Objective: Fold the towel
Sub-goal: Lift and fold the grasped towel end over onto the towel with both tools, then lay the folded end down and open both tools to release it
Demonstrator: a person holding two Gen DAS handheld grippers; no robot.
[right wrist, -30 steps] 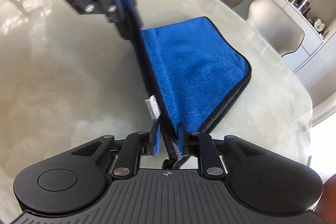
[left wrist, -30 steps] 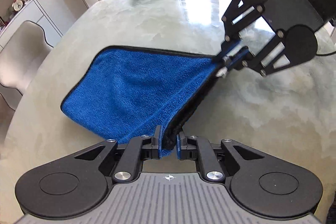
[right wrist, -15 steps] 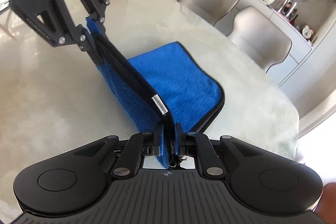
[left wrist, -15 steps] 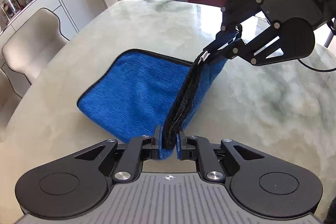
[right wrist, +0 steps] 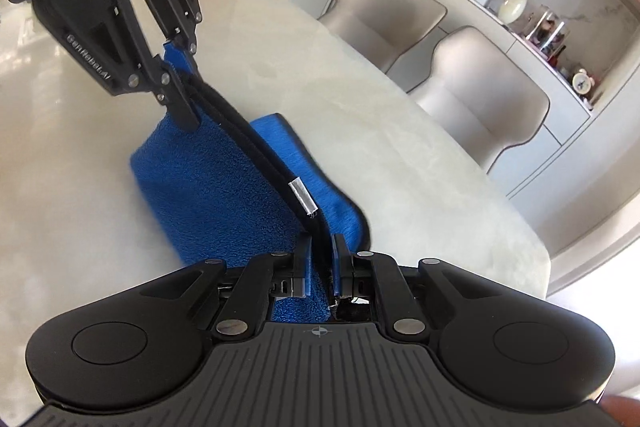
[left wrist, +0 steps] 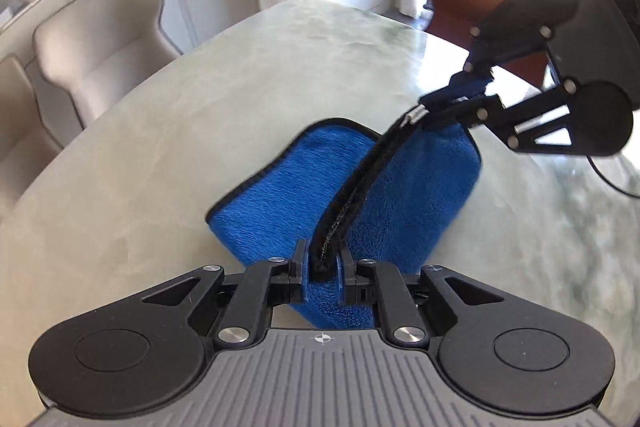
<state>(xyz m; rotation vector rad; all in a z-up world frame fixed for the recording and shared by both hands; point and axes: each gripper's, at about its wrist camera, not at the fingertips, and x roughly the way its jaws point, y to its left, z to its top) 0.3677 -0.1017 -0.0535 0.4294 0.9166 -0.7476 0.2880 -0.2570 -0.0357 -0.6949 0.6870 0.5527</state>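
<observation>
**Soft blue towel held up by two corners**

The left gripper (left wrist: 322, 263) pinches one end of the towel's (left wrist: 280, 203) black edge. The right gripper (right wrist: 320, 263) pinches the other end. Both are squeezed tight on the cloth. The edge stretches between them in the air, and the rest hangs down onto the table (left wrist: 160, 131). The towel looks light, fluffy and floppy, so it probably sags and bends easily. The thick black edge near the corners seems the best place to hold.
</observation>
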